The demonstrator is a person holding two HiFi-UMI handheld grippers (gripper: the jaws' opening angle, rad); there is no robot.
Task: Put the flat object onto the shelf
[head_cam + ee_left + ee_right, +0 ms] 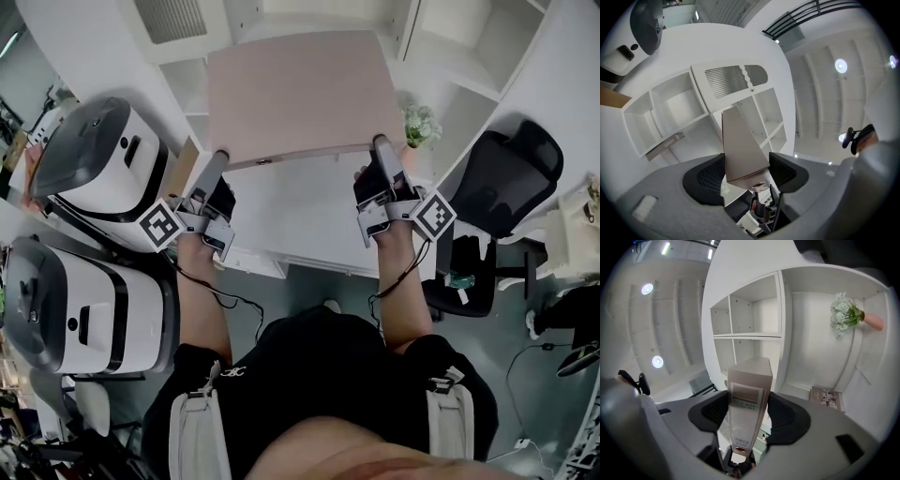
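Box (295, 94) is clamped at both near corners: left gripper (218, 167) pinches its 7 o'clock corner, right gripper (382, 150) the 5 o'clock one (jaws wide, pads pressing). It looks stiff, light and smooth, so edge grips suit it. Shelf (459, 47) lies at 12 o'clock.

bright, ceiling lamps (841, 65); fisheye edges w/ vignette

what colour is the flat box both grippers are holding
Pale dusty pink: the file box is plain across its broad face. It shows best in the head view.
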